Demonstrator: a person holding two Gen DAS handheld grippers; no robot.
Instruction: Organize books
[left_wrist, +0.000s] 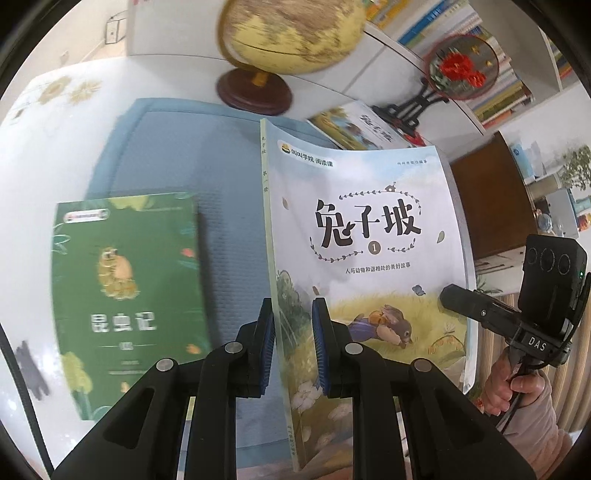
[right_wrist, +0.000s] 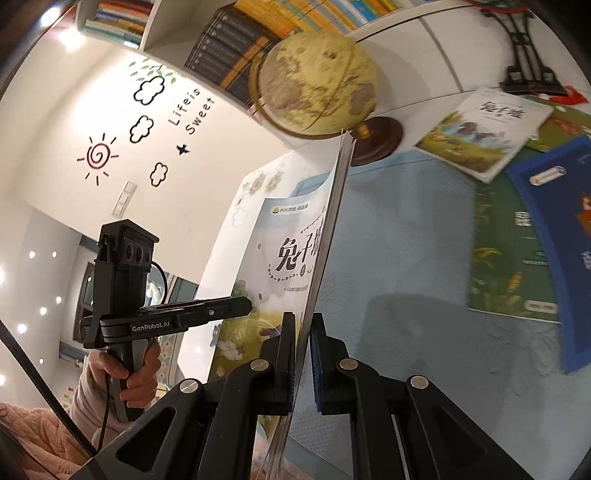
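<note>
Both grippers (left_wrist: 293, 347) (right_wrist: 303, 363), angled downward, clamp the rabbit book (left_wrist: 369, 240) upright.

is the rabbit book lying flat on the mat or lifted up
Lifted: both grippers, left and right, clamp the rabbit book's edges, holding it above the blue mat.

A child's study or reading room in a home. Beyond the gripper stands a white bookshelf (right_wrist: 258, 44) packed with rows of books, with a yellowed globe (right_wrist: 317, 88) on a wooden base before it. To the gripper's left, the white wall carries playful decals (right_wrist: 147, 122) of a sun, clouds and "Life is Sweet". Illustrated children's books (left_wrist: 125, 295) lie on a blue mat (right_wrist: 399, 236) below it.
</note>
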